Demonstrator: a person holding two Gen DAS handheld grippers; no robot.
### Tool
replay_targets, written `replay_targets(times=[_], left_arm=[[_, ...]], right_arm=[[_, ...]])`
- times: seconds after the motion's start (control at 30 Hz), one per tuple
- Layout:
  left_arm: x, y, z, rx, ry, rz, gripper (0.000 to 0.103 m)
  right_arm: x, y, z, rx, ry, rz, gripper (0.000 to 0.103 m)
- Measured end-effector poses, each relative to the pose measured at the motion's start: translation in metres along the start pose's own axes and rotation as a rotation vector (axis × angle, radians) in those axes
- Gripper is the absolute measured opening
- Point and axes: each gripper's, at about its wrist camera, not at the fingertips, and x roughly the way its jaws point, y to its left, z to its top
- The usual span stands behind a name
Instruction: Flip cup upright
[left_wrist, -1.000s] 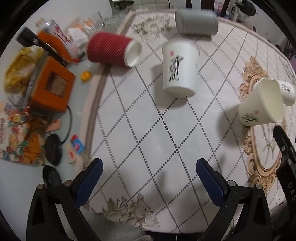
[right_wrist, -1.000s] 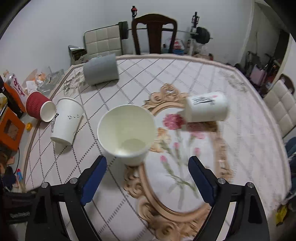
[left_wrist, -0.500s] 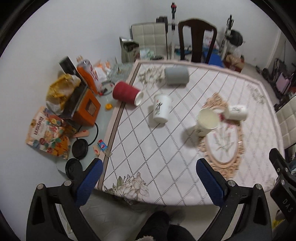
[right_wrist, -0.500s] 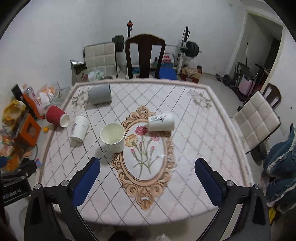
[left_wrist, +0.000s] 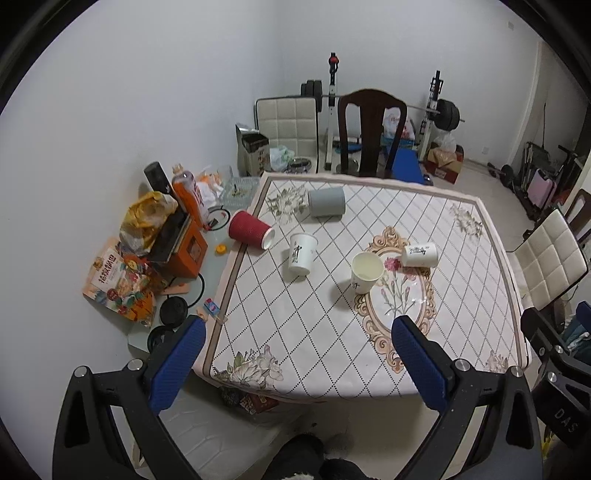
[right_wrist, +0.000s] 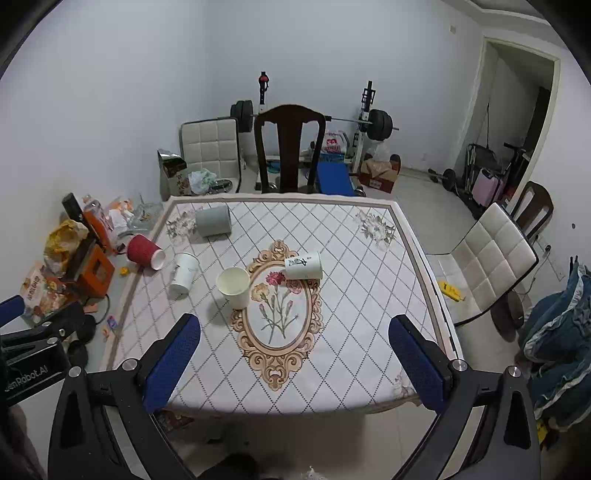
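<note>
One white paper cup (left_wrist: 365, 272) (right_wrist: 234, 287) stands upright near the table's middle. Another white cup (left_wrist: 301, 253) (right_wrist: 183, 272) stands upside down to its left. A white cup (left_wrist: 420, 254) (right_wrist: 304, 265), a red ribbed cup (left_wrist: 249, 235) (right_wrist: 144, 252) and a grey cup (left_wrist: 326, 201) (right_wrist: 213, 221) lie on their sides. My left gripper (left_wrist: 295, 363) and right gripper (right_wrist: 293, 363) are both open and empty, held high and back from the table's near edge.
The table (left_wrist: 295, 332) has a white diamond-patterned cloth. Snack bags and an orange box (left_wrist: 184, 251) clutter a side surface on the left. A dark chair (right_wrist: 290, 147) stands at the far side, a white chair (right_wrist: 491, 258) on the right, with gym gear behind.
Both grippers have pulled far up and back from the cups. The upright cup stays standing on the table, released.
</note>
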Motion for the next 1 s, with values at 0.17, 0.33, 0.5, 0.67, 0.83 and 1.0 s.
replay_targets(times=[0.17, 0.33, 0.5, 0.67, 0.83, 1.0], left_arm=[[-0.018, 0.005, -0.001, -0.013, -0.032, 0.000, 0.103], [-0.028, 0.010, -0.004, -0.023, -0.045, 0.015, 0.103], [-0.032, 0.014, -0.009, -0.029, -0.049, 0.026, 0.103], [-0.033, 0.019, -0.012, -0.038, -0.044, 0.030, 0.103], [-0.034, 0.022, -0.015, -0.041, -0.041, 0.026, 0.103], [-0.034, 0.023, -0.020, -0.039, -0.034, 0.023, 0.103]], right_arm=[[-0.026, 0.003, 0.003, -0.012, -0.029, 0.005, 0.103], [-0.039, 0.008, 0.003, -0.021, -0.042, 0.008, 0.103], [-0.040, 0.012, 0.002, -0.023, -0.036, 0.012, 0.103], [-0.041, 0.018, -0.001, -0.026, -0.029, 0.015, 0.103], [-0.039, 0.020, -0.006, -0.025, -0.021, 0.018, 0.103], [-0.039, 0.021, -0.008, -0.023, -0.017, 0.019, 0.103]])
